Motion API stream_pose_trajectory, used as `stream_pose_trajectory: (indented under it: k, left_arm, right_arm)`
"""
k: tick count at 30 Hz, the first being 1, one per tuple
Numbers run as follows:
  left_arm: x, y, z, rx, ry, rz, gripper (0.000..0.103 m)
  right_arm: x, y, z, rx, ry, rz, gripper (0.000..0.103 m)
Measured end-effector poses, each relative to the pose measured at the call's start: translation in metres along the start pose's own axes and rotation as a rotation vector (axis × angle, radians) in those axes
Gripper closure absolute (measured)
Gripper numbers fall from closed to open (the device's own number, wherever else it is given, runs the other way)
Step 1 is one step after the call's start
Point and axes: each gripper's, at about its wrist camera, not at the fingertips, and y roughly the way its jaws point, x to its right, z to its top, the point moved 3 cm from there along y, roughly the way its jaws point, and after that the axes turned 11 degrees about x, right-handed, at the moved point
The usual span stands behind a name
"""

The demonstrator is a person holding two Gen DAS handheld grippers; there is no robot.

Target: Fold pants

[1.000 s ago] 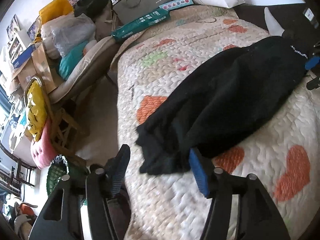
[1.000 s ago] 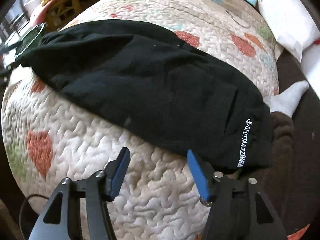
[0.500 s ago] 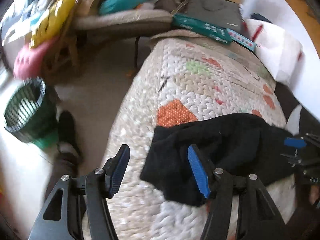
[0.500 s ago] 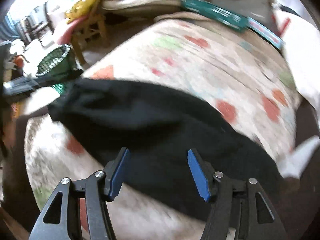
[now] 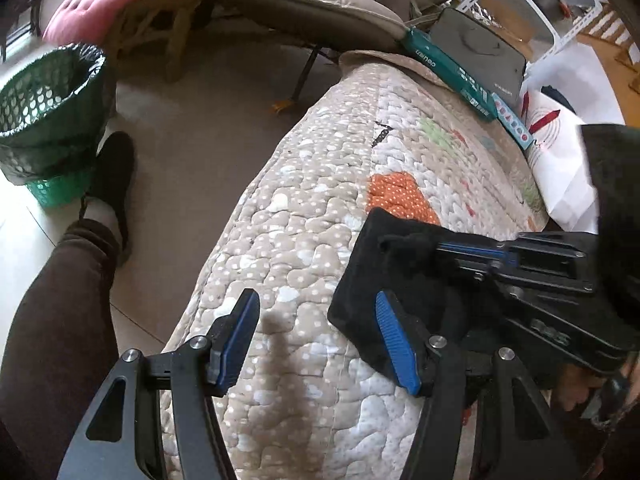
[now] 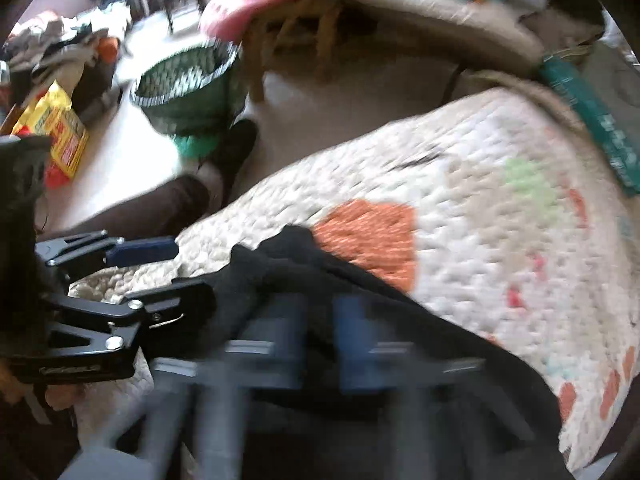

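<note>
The black pants lie on the quilted bed cover, their end near the bed's edge beside an orange heart patch. My left gripper is open just above the quilt, its right finger at the pants' corner. My right gripper shows in the left wrist view, its fingers nearly together on a fold of the pants' end. In the right wrist view the right gripper is blurred over the pants, and the left gripper stands open at the left.
A green mesh bin stands on the floor left of the bed, by my leg and black shoe. A cluttered chair, a teal box and a white bag sit beyond the bed.
Both grippers have swung to the pants' leg end at the bed's edge. The right gripper has narrowed from wide open onto the pants' end. The left gripper stays open.
</note>
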Motion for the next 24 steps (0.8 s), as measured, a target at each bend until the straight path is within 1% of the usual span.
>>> stream_pose_trajectory:
  k: [2, 4, 7, 9, 11, 13, 14, 16, 18, 20, 21, 22, 24]
  left_arm:
    - [0.003, 0.001, -0.002, 0.0, 0.022, 0.002, 0.043]
    - [0.009, 0.005, -0.005, -0.001, 0.067, 0.024, 0.043]
    - [0.011, 0.01, -0.008, -0.01, 0.094, 0.055, 0.043]
    - [0.006, 0.008, -0.007, -0.004, 0.069, 0.056, 0.043]
    - [-0.002, 0.005, -0.005, 0.006, 0.031, 0.072, 0.043]
    - [-0.011, -0.002, -0.002, 0.033, -0.015, 0.092, 0.043]
    - [-0.015, -0.008, 0.001, 0.056, -0.036, 0.093, 0.043]
    - [-0.017, -0.016, 0.004, 0.085, -0.051, 0.081, 0.043]
    - [-0.01, -0.02, 0.004, 0.096, -0.026, 0.047, 0.043]
    - [0.004, -0.02, 0.002, 0.093, 0.031, 0.018, 0.043]
    - [0.013, -0.019, 0.0, 0.088, 0.07, 0.0, 0.043]
    - [0.022, -0.019, -0.003, 0.083, 0.11, -0.021, 0.043]
    - [0.035, -0.017, -0.008, 0.075, 0.166, -0.046, 0.044]
  right_arm:
    - [0.001, 0.011, 0.006, -0.021, -0.006, -0.028, 0.1]
    - [0.003, 0.017, 0.013, -0.026, 0.01, -0.049, 0.1]
    - [0.011, 0.027, 0.021, -0.042, 0.029, -0.081, 0.1]
    - [0.017, 0.031, 0.025, -0.049, 0.053, -0.093, 0.1]
    - [0.026, 0.029, 0.029, -0.04, 0.094, -0.132, 0.099]
    - [0.035, 0.021, 0.033, -0.018, 0.135, -0.164, 0.098]
    - [0.039, 0.016, 0.034, -0.002, 0.158, -0.16, 0.098]
    - [0.042, 0.002, 0.037, 0.037, 0.188, -0.13, 0.098]
    - [0.037, -0.009, 0.04, 0.067, 0.185, -0.075, 0.098]
    - [0.025, -0.008, 0.042, 0.057, 0.168, 0.037, 0.098]
    - [0.019, -0.006, 0.042, 0.047, 0.16, 0.075, 0.098]
    - [0.013, -0.003, 0.041, 0.035, 0.146, 0.103, 0.097]
    - [0.004, 0.007, 0.041, 0.012, 0.117, 0.103, 0.091]
